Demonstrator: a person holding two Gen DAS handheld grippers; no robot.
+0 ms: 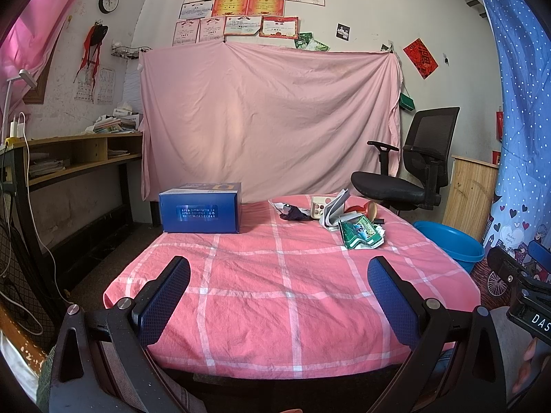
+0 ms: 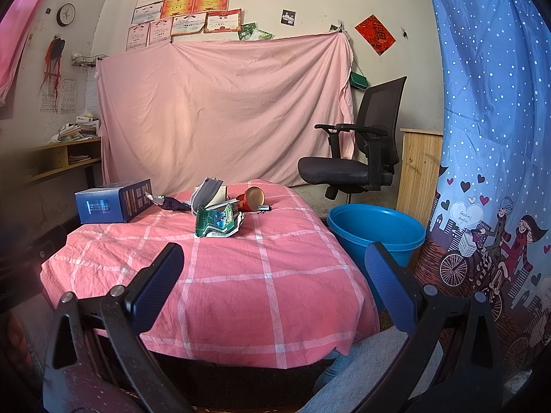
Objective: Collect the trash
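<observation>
Little can be read. The letters "DAS" stand in white on a black device (image 1: 532,309) at the right edge of the left wrist view, cut off by the frame. The blue box (image 1: 200,212) carries a pale label with rows of print too small to read, and the wall certificates (image 1: 237,12) and red diamond poster (image 2: 375,34) are illegible.

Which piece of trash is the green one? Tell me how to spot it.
Find the table with the pink checked cloth. At its far end lies a trash pile; the green wrapper is nearest you, crumpled flat, the only green thing there.
</observation>
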